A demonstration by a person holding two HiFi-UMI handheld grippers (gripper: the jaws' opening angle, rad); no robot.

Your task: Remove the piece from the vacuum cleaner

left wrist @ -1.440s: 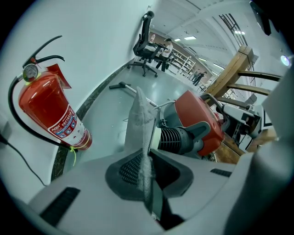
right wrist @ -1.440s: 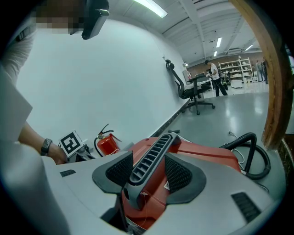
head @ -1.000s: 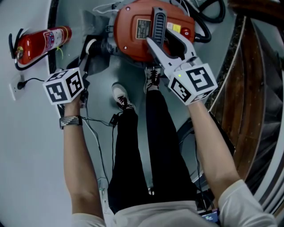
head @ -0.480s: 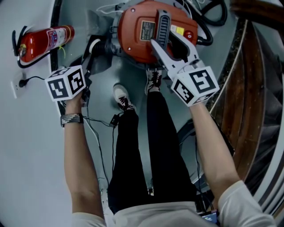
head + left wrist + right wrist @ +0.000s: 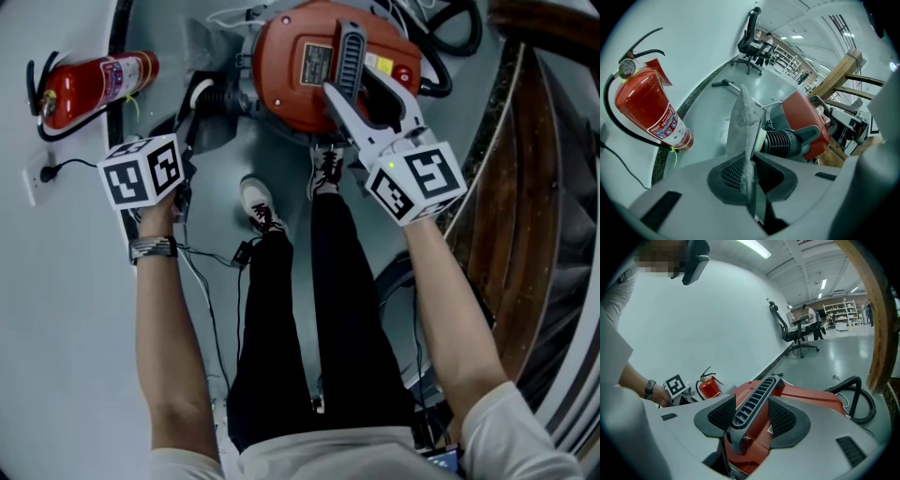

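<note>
The red vacuum cleaner (image 5: 300, 80) lies on the floor at the top of the head view, and its grey ribbed handle (image 5: 349, 52) faces me. My right gripper (image 5: 364, 94) reaches over it. The handle (image 5: 754, 399) runs between the jaws and lies nearer the left pad, while red body shows beside the right pad. My left gripper (image 5: 749, 176) is shut on a thin, dusty grey flat piece (image 5: 743, 122) that stands upright out of the jaws. This gripper is left of the vacuum's ribbed hose socket (image 5: 780, 143), and its marker cube (image 5: 141, 171) hides the jaws in the head view.
A red fire extinguisher (image 5: 94, 84) stands against the wall at the left, near a wall socket (image 5: 33, 183) with a cord. A black hose (image 5: 441, 56) curls behind the vacuum. Wooden framing (image 5: 525, 187) runs along the right. My legs and shoes (image 5: 258, 206) stand just below the vacuum.
</note>
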